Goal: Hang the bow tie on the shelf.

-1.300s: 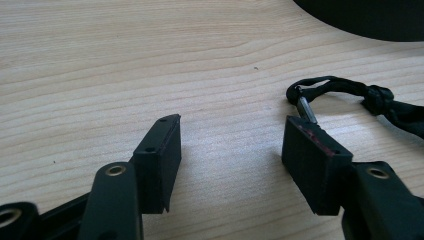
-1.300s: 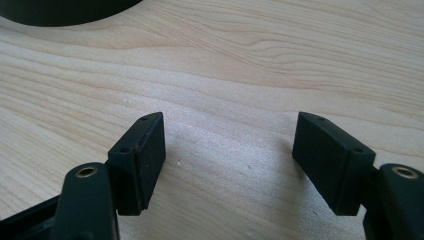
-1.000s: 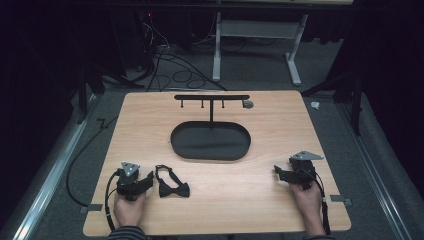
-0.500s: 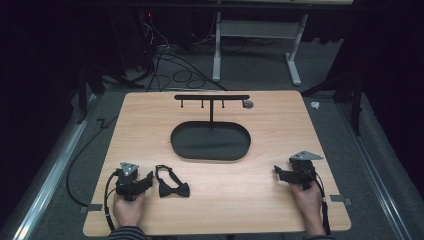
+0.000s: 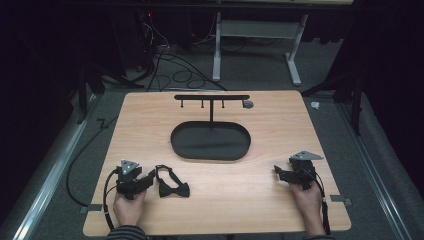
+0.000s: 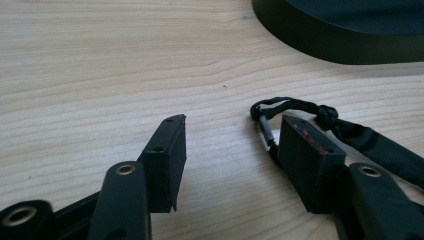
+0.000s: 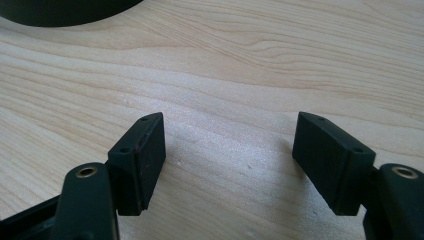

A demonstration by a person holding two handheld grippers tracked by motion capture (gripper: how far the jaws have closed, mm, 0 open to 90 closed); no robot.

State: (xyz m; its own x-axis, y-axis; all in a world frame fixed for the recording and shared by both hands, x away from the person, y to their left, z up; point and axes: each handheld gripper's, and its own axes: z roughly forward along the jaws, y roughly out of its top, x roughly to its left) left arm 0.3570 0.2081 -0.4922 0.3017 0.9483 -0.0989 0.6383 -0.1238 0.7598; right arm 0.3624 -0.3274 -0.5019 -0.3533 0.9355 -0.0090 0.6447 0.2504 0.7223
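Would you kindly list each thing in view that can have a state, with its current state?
Left gripper: open, jaws have just been closing a little, bare table between them, strap beside one jaw.
Right gripper: open, nothing between the jaws.
Bow tie: flat on the table, strap looped, not gripped.
Oval tray: empty.
Hanger bar: upright behind the tray, nothing hung on it.

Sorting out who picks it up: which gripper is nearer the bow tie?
Left. The left gripper sits right beside the bow tie; the right gripper rests far across the table.
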